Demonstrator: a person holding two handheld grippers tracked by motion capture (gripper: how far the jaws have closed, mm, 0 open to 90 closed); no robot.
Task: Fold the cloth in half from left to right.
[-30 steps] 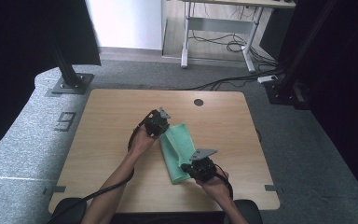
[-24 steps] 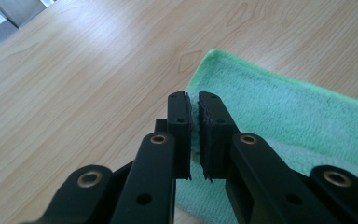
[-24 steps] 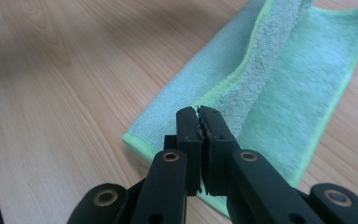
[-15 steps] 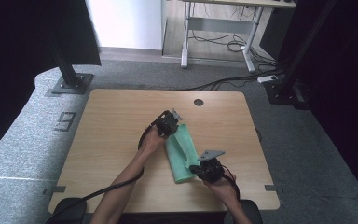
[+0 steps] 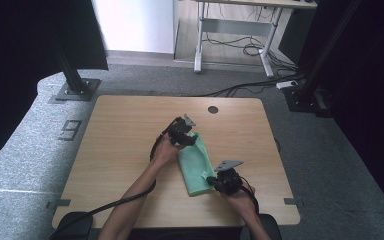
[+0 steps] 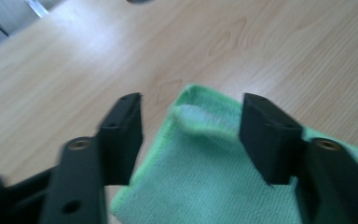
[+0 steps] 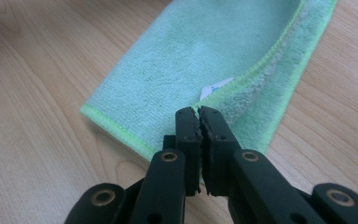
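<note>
Lying folded on bare table [image 5: 115, 150], green cloth [image 5: 194, 165]

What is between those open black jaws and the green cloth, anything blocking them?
Nothing visible. The left gripper has just been opening its jaws, which stand apart over the corner of the green cloth, with bare table beyond. The right gripper is shut on the cloth's edge.

A single digit, "9" [image 5: 71, 131], is marked on the grey floor mat [image 5: 25, 150] just left of the table [image 5: 125, 145], near its far left corner; in the high view it appears as a dark outline figure. A small white tag [image 7: 214, 87] sticks out from the edge of the green cloth [image 7: 205, 51] in the right gripper view, but nothing printed on it can be read.
</note>
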